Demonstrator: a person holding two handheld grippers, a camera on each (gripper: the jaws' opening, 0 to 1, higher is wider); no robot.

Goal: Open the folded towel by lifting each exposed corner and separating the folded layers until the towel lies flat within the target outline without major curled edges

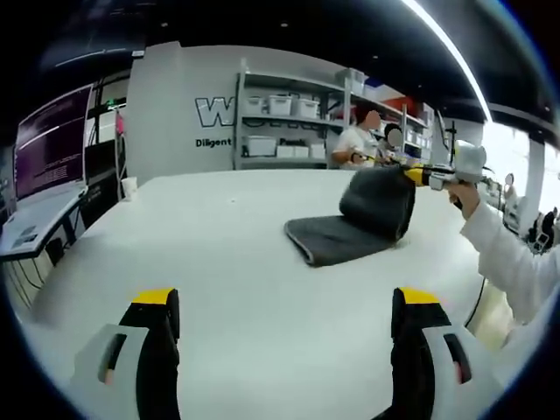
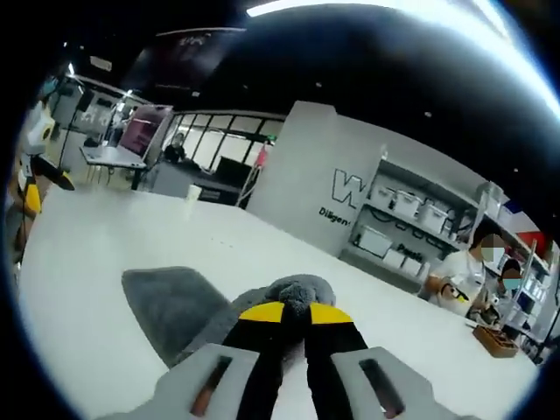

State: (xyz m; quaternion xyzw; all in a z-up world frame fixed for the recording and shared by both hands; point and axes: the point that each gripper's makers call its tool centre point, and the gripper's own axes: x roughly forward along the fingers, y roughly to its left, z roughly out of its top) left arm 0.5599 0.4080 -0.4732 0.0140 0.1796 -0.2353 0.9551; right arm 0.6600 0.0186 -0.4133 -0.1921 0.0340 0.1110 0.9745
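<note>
In the left gripper view, my left gripper occupies the bottom of the frame with its two yellow-tipped jaws set wide apart and nothing between them. Above the jaws lies the white table. The grey towel sits right of centre in the frame, part of it flat on the table and part of it raised into a rounded hump. At the right of the frame, my right gripper meets the top of that hump, and a hand in a white sleeve holds it.

In the right gripper view, the right gripper rises from the bottom centre, its jaws drawn together on a bunched fold of the towel. The fold stands between the yellow tips; the remaining cloth spreads flat on the table toward the lower left of the frame. The left gripper appears at the far left edge.

Background items: shelving with white bins at upper centre of the left gripper view, a monitor at its left edge, a white cup on the table in the right gripper view, and seated people at the right of both views.
</note>
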